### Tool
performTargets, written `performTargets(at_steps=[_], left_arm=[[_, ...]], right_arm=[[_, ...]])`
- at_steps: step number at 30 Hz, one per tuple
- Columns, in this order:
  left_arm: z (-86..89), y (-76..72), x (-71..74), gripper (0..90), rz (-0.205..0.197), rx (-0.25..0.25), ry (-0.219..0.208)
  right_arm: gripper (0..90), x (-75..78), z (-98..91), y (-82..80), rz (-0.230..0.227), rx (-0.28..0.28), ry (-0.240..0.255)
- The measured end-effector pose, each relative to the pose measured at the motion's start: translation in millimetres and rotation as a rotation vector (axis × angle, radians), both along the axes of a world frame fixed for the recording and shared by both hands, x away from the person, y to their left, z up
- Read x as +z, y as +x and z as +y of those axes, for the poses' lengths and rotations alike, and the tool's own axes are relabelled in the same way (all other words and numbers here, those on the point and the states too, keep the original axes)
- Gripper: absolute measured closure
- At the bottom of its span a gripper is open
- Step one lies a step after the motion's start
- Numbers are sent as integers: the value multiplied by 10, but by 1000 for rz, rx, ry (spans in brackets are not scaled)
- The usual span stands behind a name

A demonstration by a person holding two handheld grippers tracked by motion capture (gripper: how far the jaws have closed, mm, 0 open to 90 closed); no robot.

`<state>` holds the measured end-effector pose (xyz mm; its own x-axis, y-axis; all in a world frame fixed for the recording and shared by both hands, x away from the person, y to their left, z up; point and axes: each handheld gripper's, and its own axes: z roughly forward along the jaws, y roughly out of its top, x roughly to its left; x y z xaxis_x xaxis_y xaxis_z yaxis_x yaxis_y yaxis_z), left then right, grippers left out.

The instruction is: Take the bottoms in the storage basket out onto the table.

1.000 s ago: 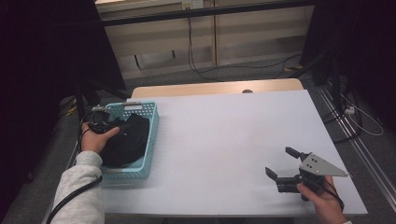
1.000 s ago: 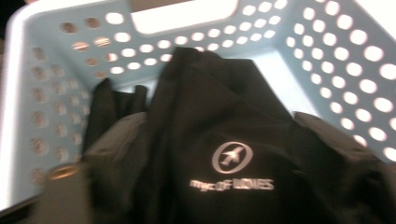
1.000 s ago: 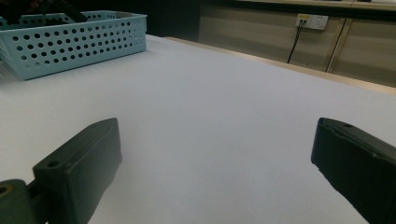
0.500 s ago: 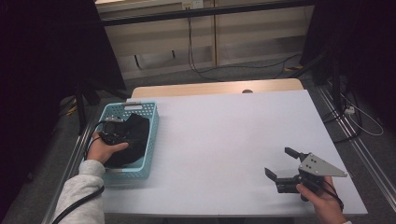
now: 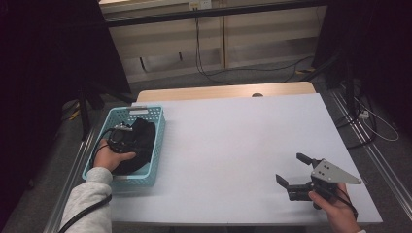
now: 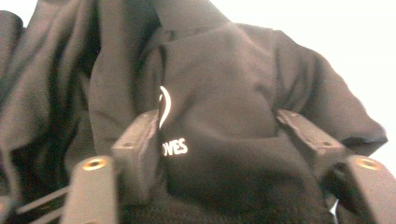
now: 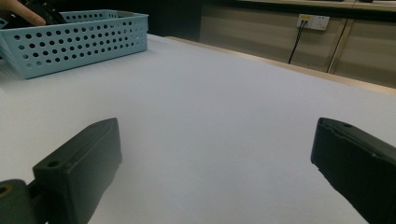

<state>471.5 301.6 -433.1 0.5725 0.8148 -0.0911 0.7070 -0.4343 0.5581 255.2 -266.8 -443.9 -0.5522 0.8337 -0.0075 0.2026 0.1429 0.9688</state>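
Left gripper (image 5: 127, 138): seen at the left of the high view, inside the light-blue perforated basket (image 5: 153, 145), held by the person's left hand (image 5: 111, 156). Its jaws have just been closing. In the left gripper view the left gripper (image 6: 224, 135) has its two pads set against either side of a raised fold of the black garment (image 6: 219, 93), and the cloth bulges between them. The jaws stand roughly half open, pressed on that fold.

Black garment (image 5: 138, 145): lies bundled in the basket, at the left of the high view. The heap runs lengthwise along the basket's long axis, from the lower left towards the upper right of that frame. Crumpled as it is, no definite pointing direction can be read. White lettering and a curved white mark (image 6: 173, 148) show on the gripped fold, upright in the left gripper view, beside the jaw at the left of that frame.

Basket: stands on the white tabletop (image 5: 233, 145) at its left edge. In the right gripper view the basket (image 7: 79, 39) sits at the upper left.

Right gripper (image 5: 296, 175): at the lower right of the high view, held low over the tabletop in the person's right hand (image 5: 337, 208), well apart from the basket. Its jaws stand wide apart with nothing between them; the right gripper view confirms bare tabletop (image 7: 210, 116) in the gap.
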Motion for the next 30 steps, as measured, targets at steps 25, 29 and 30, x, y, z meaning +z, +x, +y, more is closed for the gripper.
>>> performTargets(at_steps=[25, 29, 30], left_arm=[[225, 141, 408, 760, -110, 215, -83], [317, 196, 311, 664, -136, 296, -21], [323, 203, 290, 604, -141, 305, -10]], right_arm=[[9, 1, 6, 6, -2, 4, 1], [9, 0, 11, 7, 0, 7, 3], [9, 1, 12, 6, -1, 8, 4]])
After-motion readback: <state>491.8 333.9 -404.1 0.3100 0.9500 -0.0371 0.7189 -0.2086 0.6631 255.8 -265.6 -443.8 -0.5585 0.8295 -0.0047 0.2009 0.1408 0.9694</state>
